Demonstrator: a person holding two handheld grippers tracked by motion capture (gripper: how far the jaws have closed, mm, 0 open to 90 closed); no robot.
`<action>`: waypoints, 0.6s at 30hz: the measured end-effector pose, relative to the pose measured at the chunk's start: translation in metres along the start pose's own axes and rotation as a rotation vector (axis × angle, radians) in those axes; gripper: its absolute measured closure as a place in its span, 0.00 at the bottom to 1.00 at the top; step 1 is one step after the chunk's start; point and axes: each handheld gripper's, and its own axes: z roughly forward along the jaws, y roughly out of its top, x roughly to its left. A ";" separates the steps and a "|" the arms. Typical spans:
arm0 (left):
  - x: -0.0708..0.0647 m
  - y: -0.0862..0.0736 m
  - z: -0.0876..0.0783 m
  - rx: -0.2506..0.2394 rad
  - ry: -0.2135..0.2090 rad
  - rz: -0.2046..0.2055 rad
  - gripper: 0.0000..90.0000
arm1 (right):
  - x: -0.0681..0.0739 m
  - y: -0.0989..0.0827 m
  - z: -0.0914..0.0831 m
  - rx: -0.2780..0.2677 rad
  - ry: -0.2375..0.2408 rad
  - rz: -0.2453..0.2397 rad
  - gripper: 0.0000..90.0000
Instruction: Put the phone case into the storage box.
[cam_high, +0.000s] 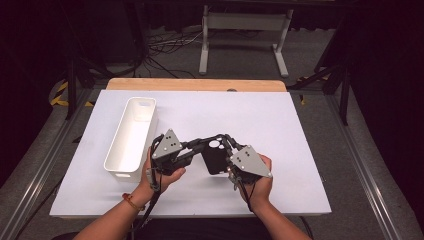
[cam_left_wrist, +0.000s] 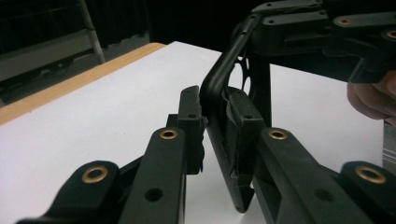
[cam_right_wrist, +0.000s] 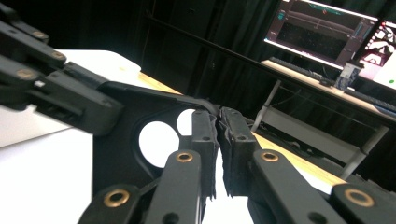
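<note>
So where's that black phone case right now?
In the high view the black phone case is held above the table's near middle between both grippers, right of the white bin.

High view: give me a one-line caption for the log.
Both grippers, left gripper and right gripper, hold a black phone case above the white table, beside a white bin.

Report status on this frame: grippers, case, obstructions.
Left gripper and right gripper both shut on black phone case, held above table. White bin off left, clear.

White-topped table (cam_high: 280, 125) with a wooden far edge, a long white bin (cam_high: 131, 137) at its left.
</note>
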 end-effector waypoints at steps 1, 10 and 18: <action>0.001 0.000 -0.001 -0.003 0.001 0.006 0.89 | 0.001 0.000 -0.001 -0.005 0.003 -0.005 0.95; 0.001 0.003 -0.011 -0.012 0.022 0.076 0.91 | 0.006 0.001 -0.005 -0.029 0.033 -0.006 0.94; 0.002 0.006 -0.021 -0.018 0.035 0.133 0.91 | 0.006 0.002 -0.005 -0.040 0.072 -0.002 0.86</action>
